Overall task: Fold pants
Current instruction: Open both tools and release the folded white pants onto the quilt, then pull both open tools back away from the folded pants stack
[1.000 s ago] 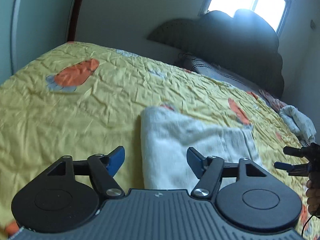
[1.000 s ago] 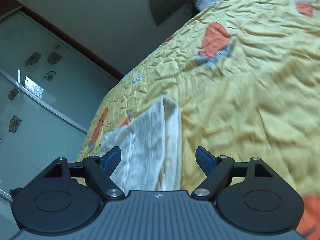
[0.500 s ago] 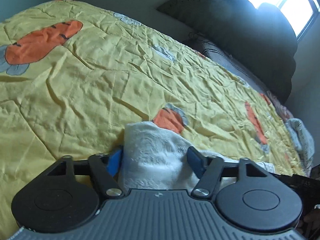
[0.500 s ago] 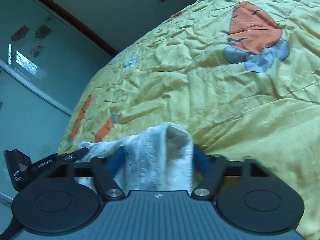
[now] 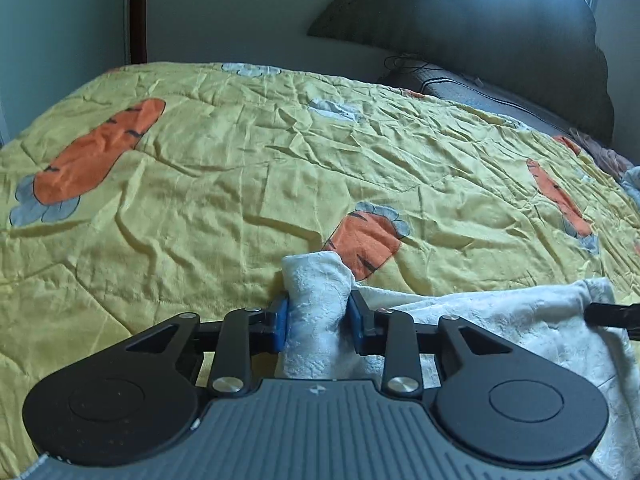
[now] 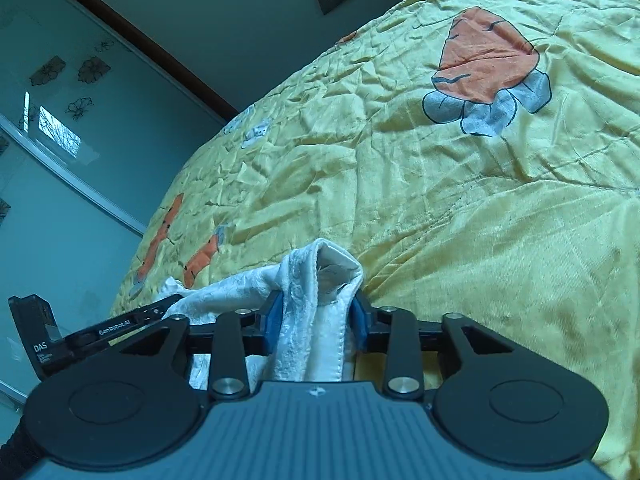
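Observation:
The white textured pants hang between my two grippers above the yellow bedspread. My left gripper is shut on one bunched corner of the pants, which sticks up between the blue pads. My right gripper is shut on the other corner, hem edge showing. The cloth stretches from one gripper to the other. The right gripper's tip shows at the right edge of the left wrist view. The left gripper shows at the lower left of the right wrist view.
The bedspread has orange carrot prints and many creases. A dark headboard and a dark pillow lie at the far end. A glass wardrobe door stands beside the bed. Crumpled cloth lies at the right edge.
Both grippers went down onto the folded pants, closed on a corner each and lifted them. The cloth now hangs stretched between them.

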{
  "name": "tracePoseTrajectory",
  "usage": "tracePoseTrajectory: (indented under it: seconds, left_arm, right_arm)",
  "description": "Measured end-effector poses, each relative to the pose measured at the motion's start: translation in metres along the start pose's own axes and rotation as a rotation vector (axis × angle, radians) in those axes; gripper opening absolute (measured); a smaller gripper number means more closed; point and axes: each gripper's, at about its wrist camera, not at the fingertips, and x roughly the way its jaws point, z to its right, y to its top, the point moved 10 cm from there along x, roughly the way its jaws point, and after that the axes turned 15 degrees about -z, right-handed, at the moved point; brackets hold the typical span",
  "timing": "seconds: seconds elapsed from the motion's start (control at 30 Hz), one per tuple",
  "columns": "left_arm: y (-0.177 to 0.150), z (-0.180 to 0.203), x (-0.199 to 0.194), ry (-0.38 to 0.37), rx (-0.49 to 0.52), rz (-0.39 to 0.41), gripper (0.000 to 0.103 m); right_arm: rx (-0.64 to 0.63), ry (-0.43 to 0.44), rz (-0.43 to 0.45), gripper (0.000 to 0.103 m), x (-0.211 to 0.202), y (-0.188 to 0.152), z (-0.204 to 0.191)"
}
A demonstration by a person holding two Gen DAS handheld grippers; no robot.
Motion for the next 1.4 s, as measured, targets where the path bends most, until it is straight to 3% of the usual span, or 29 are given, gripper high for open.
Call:
tracePoseTrajectory:
  seconds: [0.03, 0.07, 0.13, 0.2, 0.27, 0.37, 0.47, 0.57, 0.7, 0.83, 0.9, 1.03, 1.1, 1.2, 1.27, 1.33, 1.4]
  left_arm:
    - [0.000, -0.001, -0.006, -0.009, 0.001, 0.016, 0.033]
    - [0.000, -0.001, -0.017, -0.004, 0.009, 0.046, 0.040]
    - [0.001, 0.000, -0.045, 0.061, 0.061, 0.153, 0.048]
    - [0.003, 0.011, -0.071, 0.107, 0.144, 0.267, 0.057]
    - [0.005, 0.032, -0.080, 0.104, 0.231, 0.316, 0.069]
    - [0.000, 0.059, -0.060, 0.126, 0.331, 0.272, 0.070]
    - [-0.010, 0.061, -0.021, 0.143, 0.328, 0.160, 0.071]
    - [-0.011, 0.045, -0.008, 0.150, 0.272, 0.152, 0.082]
    - [-0.010, 0.027, 0.010, 0.055, 0.164, 0.080, 0.090]
    - [-0.010, 0.028, -0.001, 0.105, 0.175, 0.114, 0.091]
    - [-0.015, 0.024, -0.026, 0.145, 0.148, 0.158, 0.080]
    - [-0.049, 0.029, -0.084, 0.035, 0.099, 0.218, 0.082]
    - [-0.074, 0.040, -0.101, 0.024, 0.134, 0.235, 0.082]
    - [-0.112, 0.054, -0.102, -0.004, 0.170, 0.212, 0.082]
    - [-0.135, 0.058, -0.081, 0.000, 0.186, 0.135, 0.081]
    - [-0.146, 0.058, -0.075, 0.026, 0.210, 0.184, 0.083]
    - [-0.143, 0.056, -0.073, 0.019, 0.187, 0.168, 0.085]
  right_arm:
    - [0.002, -0.034, 0.011, 0.050, -0.006, -0.001, -0.001]
    - [-0.001, -0.088, 0.044, 0.056, -0.015, -0.001, -0.002]
    - [-0.072, -0.173, 0.115, 0.062, -0.034, -0.003, -0.016]
    - [-0.153, -0.169, 0.158, 0.065, -0.043, -0.004, -0.040]
    - [-0.189, -0.119, 0.174, 0.068, -0.042, -0.002, -0.064]
    - [-0.163, -0.015, 0.123, 0.075, -0.019, 0.004, -0.084]
    - [-0.090, -0.009, 0.051, 0.075, 0.014, 0.005, -0.075]
    - [-0.143, -0.025, 0.040, 0.073, 0.029, -0.006, -0.066]
    - [-0.184, -0.037, 0.078, 0.072, 0.031, -0.015, -0.063]
    - [-0.158, -0.088, 0.107, 0.072, 0.019, -0.017, -0.068]
    - [-0.166, -0.136, 0.141, 0.074, -0.002, -0.033, -0.076]
    - [-0.202, -0.037, 0.177, 0.074, -0.037, -0.082, -0.092]
    - [-0.183, -0.051, 0.147, 0.074, -0.036, -0.102, -0.086]
    - [-0.179, -0.074, 0.109, 0.074, -0.025, -0.125, -0.072]
    - [-0.179, -0.044, 0.132, 0.074, -0.025, -0.129, -0.067]
    - [-0.184, -0.030, 0.138, 0.074, -0.023, -0.130, -0.064]
    - [-0.233, -0.069, 0.129, 0.074, -0.020, -0.130, -0.068]
